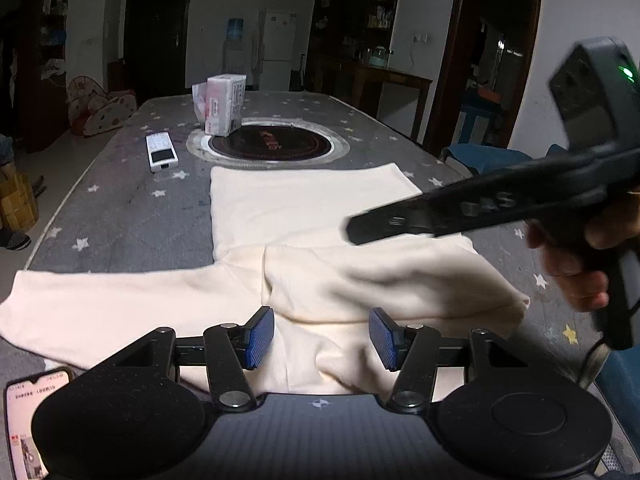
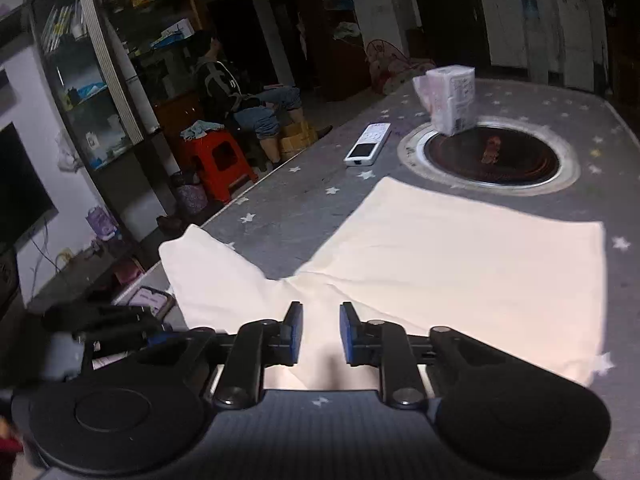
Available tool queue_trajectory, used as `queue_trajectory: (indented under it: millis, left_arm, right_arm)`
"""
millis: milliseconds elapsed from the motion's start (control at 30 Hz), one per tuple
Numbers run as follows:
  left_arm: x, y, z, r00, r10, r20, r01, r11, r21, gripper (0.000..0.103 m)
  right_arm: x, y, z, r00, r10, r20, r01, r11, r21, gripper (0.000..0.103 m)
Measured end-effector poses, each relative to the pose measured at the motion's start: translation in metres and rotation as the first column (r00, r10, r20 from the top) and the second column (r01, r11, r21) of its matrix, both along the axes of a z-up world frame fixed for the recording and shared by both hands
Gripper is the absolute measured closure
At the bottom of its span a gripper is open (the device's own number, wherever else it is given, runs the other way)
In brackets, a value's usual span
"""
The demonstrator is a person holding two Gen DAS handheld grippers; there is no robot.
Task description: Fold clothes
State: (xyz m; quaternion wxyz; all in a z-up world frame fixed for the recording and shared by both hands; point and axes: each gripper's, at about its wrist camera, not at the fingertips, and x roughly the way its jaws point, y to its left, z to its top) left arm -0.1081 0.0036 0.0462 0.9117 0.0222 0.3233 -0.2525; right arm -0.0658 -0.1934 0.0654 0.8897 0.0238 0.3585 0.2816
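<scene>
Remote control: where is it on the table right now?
The remote control lies left of the round cooktop, just beyond the cream garment, near the table's left edge.

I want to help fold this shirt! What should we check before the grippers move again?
1. Cream long-sleeved cotton shirt lies flat on the grey star-patterned tablecloth: ok.
2. One sleeve folded across the body: ok.
3. Other sleeve folded: not ok, it sticks out sideways.
4. Left gripper open, holding nothing: ok.
5. Right gripper open, over the cloth, not pinching: ok.
6. White remote control clear of the shirt: ok.
</scene>
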Motion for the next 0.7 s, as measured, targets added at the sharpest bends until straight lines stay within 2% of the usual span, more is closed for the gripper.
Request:
queue_trajectory:
  millis: [133, 267, 467, 700]
  left_arm:
    - [0.009, -0.008, 0.0, 1.0, -0.015, -0.001, 0.015, 1.0, -0.01, 0.047]
    - [0.019, -0.024, -0.002, 0.999, -0.042, -0.002, 0.042, 0.999, 0.001, 0.049]
    - [0.037, -0.045, -0.008, 0.997, -0.074, -0.015, 0.074, 0.997, -0.001, 0.049]
    - [0.051, -0.057, -0.027, 0.996, -0.062, -0.069, 0.065, 0.997, 0.036, 0.049]
  right_arm:
    - [-0.008, -0.031, -0.001, 0.998, -0.054, 0.024, 0.056, 0.993, -0.102, 0.081]
    - [-0.016, -0.063, -0.017, 0.991, -0.13, -0.001, 0.128, 0.976, -0.175, 0.083]
    - [-0.024, -0.086, -0.027, 0.982, -0.188, 0.021, 0.188, 0.964, -0.19, 0.085]
    - [-0.015, -0.096, -0.041, 0.977, -0.213, 0.026, 0.213, 0.954, -0.209, 0.087]
